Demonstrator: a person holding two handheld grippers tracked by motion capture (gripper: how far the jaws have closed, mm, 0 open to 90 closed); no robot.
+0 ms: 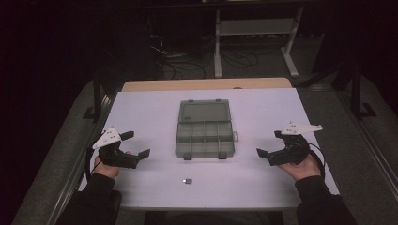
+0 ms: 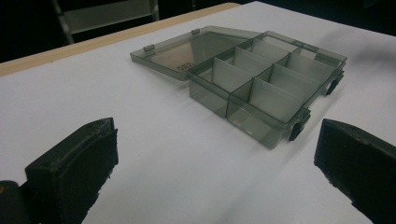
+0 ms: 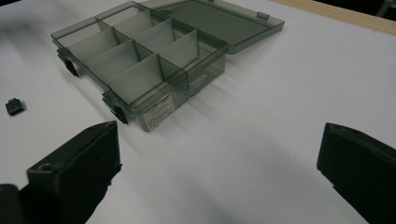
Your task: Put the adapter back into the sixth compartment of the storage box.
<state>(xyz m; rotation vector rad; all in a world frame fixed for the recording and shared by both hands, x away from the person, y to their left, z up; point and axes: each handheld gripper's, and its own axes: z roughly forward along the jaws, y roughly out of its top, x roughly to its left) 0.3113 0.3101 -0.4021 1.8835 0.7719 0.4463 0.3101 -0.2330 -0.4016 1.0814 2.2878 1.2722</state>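
Centrally on the desk (image 1: 263,183), a translucent grey plastic compartment box (image 1: 205,139) lies open, lid flat toward the far edge. Both the left gripper (image 1: 136,144) and right gripper (image 1: 268,143) hold jaws spread, empty; a small dark block (image 1: 187,180) sits near the front edge.

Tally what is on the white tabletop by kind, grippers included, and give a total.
Translucent grey compartment box, lid open flat: 1
Small dark grey block, lying apart from the box on its near side: 1
Black hand-held grippers, both open and holding nothing: 2, the left gripper and the right gripper
Total: 4
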